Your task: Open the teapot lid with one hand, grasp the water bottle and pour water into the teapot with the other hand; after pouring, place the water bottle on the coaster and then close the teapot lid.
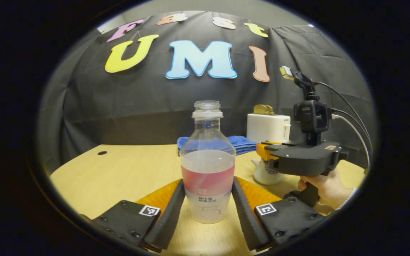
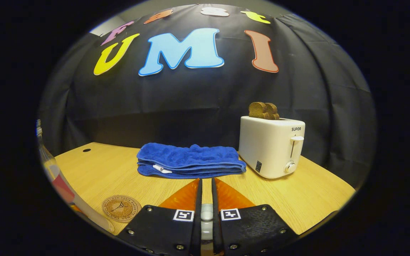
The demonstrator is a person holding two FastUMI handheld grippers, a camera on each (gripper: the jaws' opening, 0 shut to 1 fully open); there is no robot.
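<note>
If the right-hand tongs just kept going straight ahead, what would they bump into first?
Probably the folded blue towel, lying straight ahead of the right tongs. The toaster sits off to the side. Depth is hard to judge.

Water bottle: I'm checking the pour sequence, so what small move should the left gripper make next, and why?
Probably firm its grip and lift the water bottle straight up. The left gripper flanks it closely, it stands uncapped on the table, and the right gripper already pinches the lid knob over the teapot.
</note>
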